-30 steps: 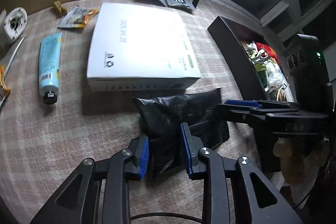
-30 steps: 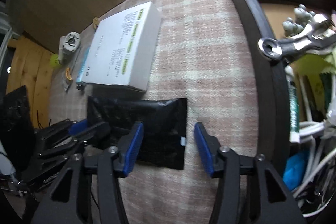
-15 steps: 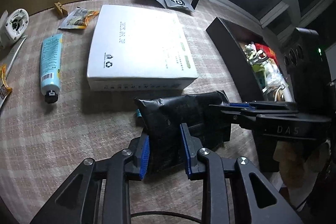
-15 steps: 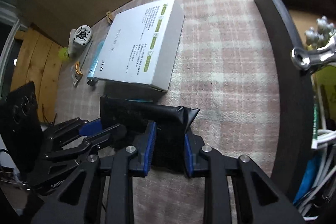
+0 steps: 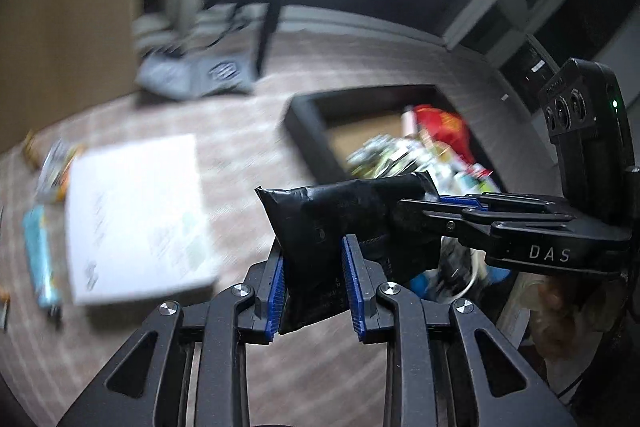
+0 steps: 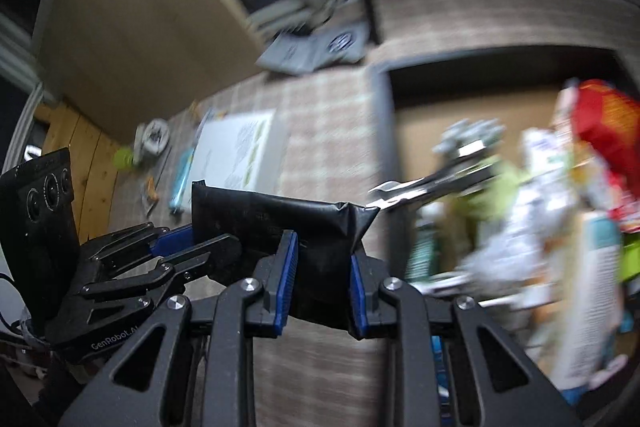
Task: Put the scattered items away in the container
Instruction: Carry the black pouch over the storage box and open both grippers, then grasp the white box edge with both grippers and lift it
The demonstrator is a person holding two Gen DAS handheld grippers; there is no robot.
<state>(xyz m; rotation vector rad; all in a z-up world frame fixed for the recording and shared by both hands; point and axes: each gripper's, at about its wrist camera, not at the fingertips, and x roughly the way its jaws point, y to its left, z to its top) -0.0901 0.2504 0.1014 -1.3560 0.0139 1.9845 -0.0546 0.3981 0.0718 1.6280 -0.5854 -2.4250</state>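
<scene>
A black soft pouch [image 5: 340, 215] hangs in the air, held at both ends. My left gripper [image 5: 314, 287] is shut on its left end. My right gripper [image 6: 322, 283] is shut on its right end, and shows from the side in the left wrist view [image 5: 460, 211]. The pouch [image 6: 272, 219] is above the checked tablecloth, close to the dark container [image 5: 308, 123]. The container [image 6: 382, 115] holds several items, among them a red packet [image 6: 604, 123] and a metal wrench [image 6: 432, 179]. The views are blurred by motion.
A white box [image 5: 136, 211] lies on the cloth to the left, with a blue tube [image 5: 38, 259] and small wrappers beside it. A grey packet [image 5: 192, 75] lies at the back by a dark pole. A cardboard sheet [image 6: 132, 39] stands behind.
Both grippers have lifted the black pouch off the cloth and carried it up and toward the container. A second ago the right gripper was open over it; it closed on the pouch.
</scene>
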